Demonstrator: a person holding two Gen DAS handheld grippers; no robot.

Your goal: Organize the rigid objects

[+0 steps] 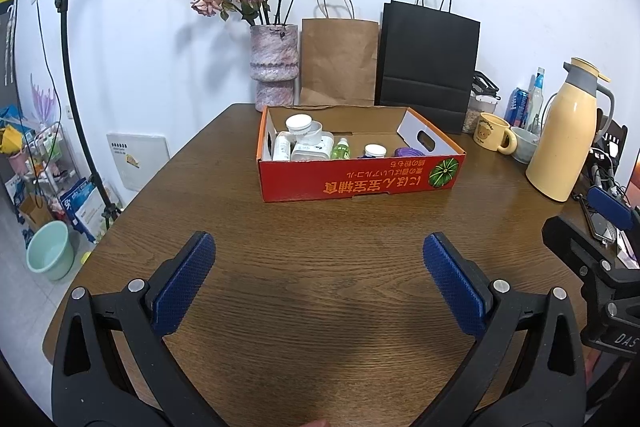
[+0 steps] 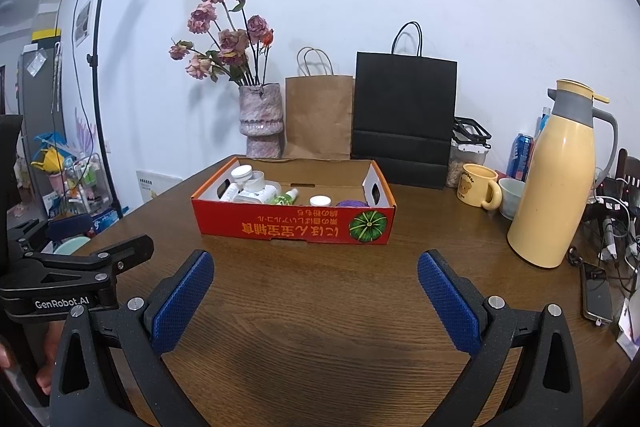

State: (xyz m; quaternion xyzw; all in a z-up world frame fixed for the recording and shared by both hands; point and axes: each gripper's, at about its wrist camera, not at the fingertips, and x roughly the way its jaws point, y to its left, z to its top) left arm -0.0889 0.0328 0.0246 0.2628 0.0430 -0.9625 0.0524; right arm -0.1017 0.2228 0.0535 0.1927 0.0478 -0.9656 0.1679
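Both grippers — left point(image 1: 319, 259) and right point(image 2: 316, 277) — hover with fingers spread and empty over the near counter point(image 1: 320, 307); far off, the red box point(image 1: 360, 183) holds small bottles point(image 1: 341, 149) — probably light, stiff, slippery, best pinched mid-body.

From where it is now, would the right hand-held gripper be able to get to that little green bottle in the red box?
Probably yes. The right hand-held gripper is open, with bare wooden table ahead. The small green plastic bottle lies inside the red cardboard box, so it would likely need to come over the front wall from above.
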